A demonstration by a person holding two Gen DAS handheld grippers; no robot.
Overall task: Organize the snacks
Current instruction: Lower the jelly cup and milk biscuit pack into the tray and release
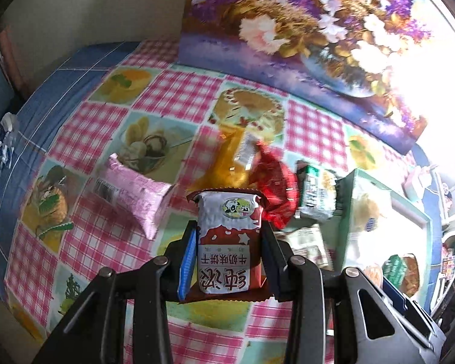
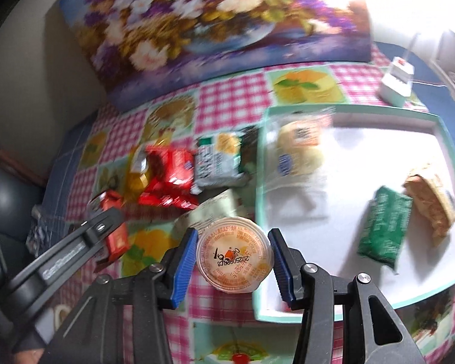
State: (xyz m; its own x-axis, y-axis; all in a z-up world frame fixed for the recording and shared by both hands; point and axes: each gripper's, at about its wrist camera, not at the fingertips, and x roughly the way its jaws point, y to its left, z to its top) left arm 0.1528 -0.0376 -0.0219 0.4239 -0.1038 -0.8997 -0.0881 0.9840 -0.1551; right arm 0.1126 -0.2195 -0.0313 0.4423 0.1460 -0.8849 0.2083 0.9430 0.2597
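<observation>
Now, on a pink-checked tablecloth (image 1: 179, 91) printed with desserts, snacks lie scattered. Furthest left is a pink foil packet (image 1: 136, 192), then a gold packet (image 1: 227, 163), a red packet (image 1: 276, 185) and a green-and-white packet (image 1: 317, 194). The left gripper (image 1: 227, 242) is clamped on a red-and-white biscuit packet (image 1: 227, 242), lifted clear of the cloth. To the right, the right gripper (image 2: 233, 254) clasps a round orange jelly cup (image 2: 233, 254) by its sides, just beside the near left corner of a mint-rimmed white tray (image 2: 379, 112). Inside the tray lie a clear-wrapped bun (image 2: 300, 151), a dark green packet (image 2: 382, 227) and a brown pastry (image 2: 433, 203). A flower painting (image 2: 215, 15) leans behind.
</observation>
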